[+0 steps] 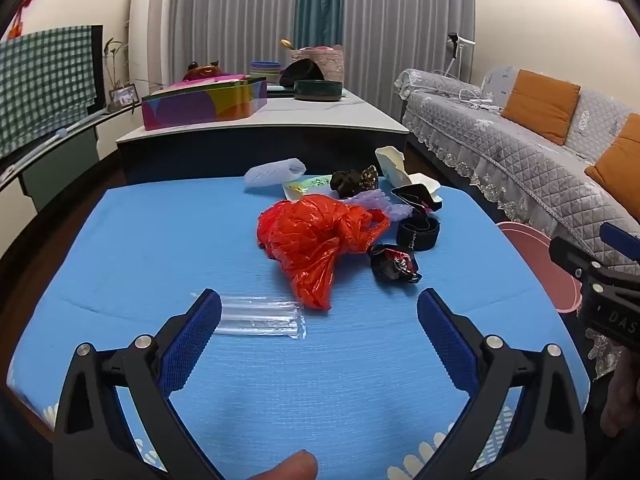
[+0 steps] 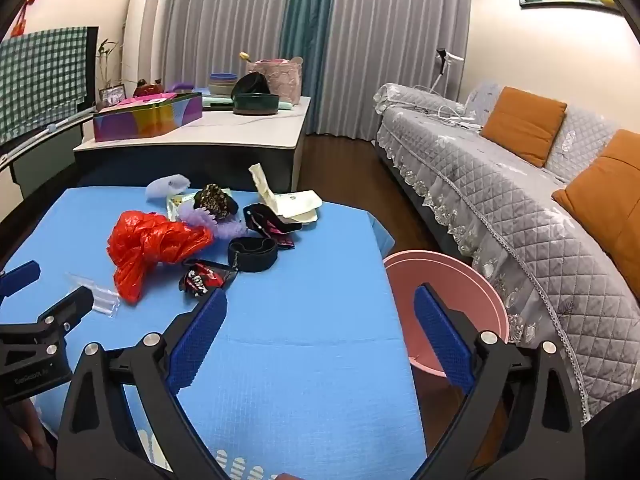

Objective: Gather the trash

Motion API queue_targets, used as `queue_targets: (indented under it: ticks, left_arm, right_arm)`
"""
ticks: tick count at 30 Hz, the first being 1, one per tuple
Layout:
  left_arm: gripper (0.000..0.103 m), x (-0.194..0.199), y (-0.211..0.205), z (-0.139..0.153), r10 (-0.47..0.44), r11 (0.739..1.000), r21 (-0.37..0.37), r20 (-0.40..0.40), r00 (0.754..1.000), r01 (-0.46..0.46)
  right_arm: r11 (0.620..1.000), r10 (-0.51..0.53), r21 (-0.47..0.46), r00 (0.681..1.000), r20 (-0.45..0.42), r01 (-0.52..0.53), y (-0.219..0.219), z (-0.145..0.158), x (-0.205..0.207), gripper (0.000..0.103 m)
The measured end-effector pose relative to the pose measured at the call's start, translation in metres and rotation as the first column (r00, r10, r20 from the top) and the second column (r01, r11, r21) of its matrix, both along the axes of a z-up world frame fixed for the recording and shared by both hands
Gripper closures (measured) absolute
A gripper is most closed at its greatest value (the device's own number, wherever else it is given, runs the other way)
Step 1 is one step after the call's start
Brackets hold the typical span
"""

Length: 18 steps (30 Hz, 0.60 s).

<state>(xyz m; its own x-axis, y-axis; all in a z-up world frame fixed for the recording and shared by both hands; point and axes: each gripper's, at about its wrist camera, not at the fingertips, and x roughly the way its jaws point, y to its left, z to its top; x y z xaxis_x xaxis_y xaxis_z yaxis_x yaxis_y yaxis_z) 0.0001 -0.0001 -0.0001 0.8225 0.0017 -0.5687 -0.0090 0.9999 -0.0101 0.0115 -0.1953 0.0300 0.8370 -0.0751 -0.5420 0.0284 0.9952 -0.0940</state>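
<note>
At the bottom of both wrist views, each gripper hangs above a blue table cover (image 1: 160,240) with its blue-padded jaws spread wide and nothing between them. The left gripper (image 1: 319,312) has its left finger just in front of a flat clear plastic wrapper (image 1: 260,316), which lies low in the left wrist frame; whether they touch cannot be told. The right gripper (image 2: 320,312) straddles the table's right edge, its right finger seen against a pink bin (image 2: 452,292) that stands on the floor beside the table.

Toward the middle of the left wrist frame lies the trash. A crumpled red plastic bag (image 1: 316,240) is the largest piece, glossy and bunched, one end trailing toward the clear wrapper. Just right of it sits a small crushed black-and-red wrapper (image 1: 394,262), and behind that a black band (image 1: 418,232) curled into a loop. Farther back, near the table's far edge, are lilac foam netting (image 1: 384,204), a dark crumpled bundle (image 1: 352,182), a white foam sleeve (image 1: 274,174) and a cream torn carton (image 1: 396,168).
</note>
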Motion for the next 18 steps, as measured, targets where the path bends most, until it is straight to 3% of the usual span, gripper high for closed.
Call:
queue_targets:
  ticks: [6,13,18]
  left_arm:
    - [0.008,-0.005,0.007,-0.001,0.007,0.998,-0.063,0.016,1.000,-0.006]
    - [0.008,0.000,0.003,-0.006,-0.021,0.998,-0.055,-0.027,0.999,0.020]
    - [0.008,-0.003,0.001,-0.004,-0.017,0.999,-0.052,-0.007,1.000,0.017]
  right_arm:
    - [0.997,-0.014,0.073,1.000,-0.013,0.015,-0.004,-0.001,0.005,0.014]
    - [0.997,-0.024,0.080,1.000,0.014,0.023,-0.003,-0.002,0.004,0.019]
    - [0.997,-0.035,0.075,0.999,0.024,0.034,-0.004,-0.002,0.003,0.018]
